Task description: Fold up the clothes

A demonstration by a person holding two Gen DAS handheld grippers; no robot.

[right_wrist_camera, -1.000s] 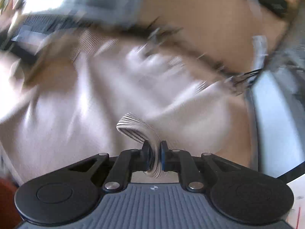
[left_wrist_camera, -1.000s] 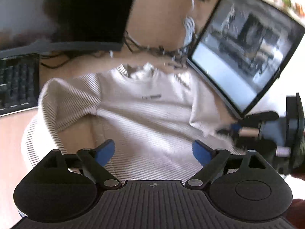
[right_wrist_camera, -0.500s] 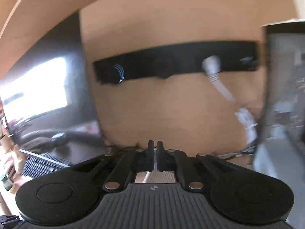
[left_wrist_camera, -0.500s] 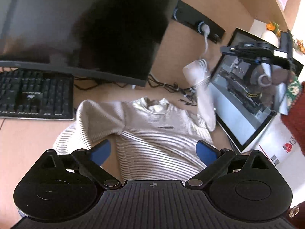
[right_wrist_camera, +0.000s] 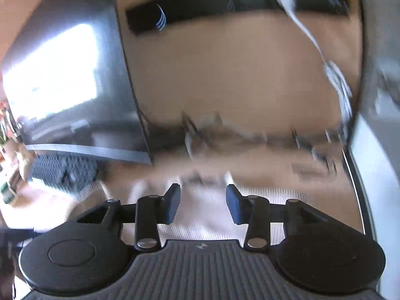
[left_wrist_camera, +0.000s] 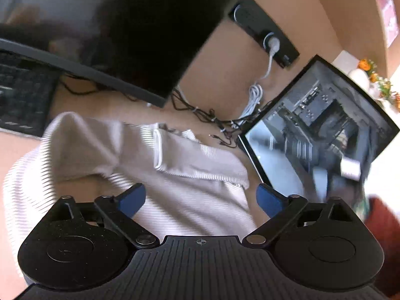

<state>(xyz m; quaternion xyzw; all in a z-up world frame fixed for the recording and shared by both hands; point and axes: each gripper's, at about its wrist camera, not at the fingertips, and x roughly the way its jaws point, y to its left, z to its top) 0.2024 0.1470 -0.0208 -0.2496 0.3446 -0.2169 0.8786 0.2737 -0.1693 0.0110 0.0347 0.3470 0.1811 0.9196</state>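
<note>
Both views were taken from wrist fisheyes, angled down across the desk (left_wrist_camera: 220,80) toward the back wall. The left view was set close over the striped sweater (left_wrist_camera: 190,175), rolled sideways. The right view was aimed higher, heavily blurred. Sweater, monitor (right_wrist_camera: 75,80), keyboard (left_wrist_camera: 22,95) and power strip (right_wrist_camera: 237,2) were shared.

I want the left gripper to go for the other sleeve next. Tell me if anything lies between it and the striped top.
Nothing visible does. The left gripper hangs open right over the striped top; only the garment's own folded sleeve lies ahead. The keyboard and cables lie beyond it.
</note>
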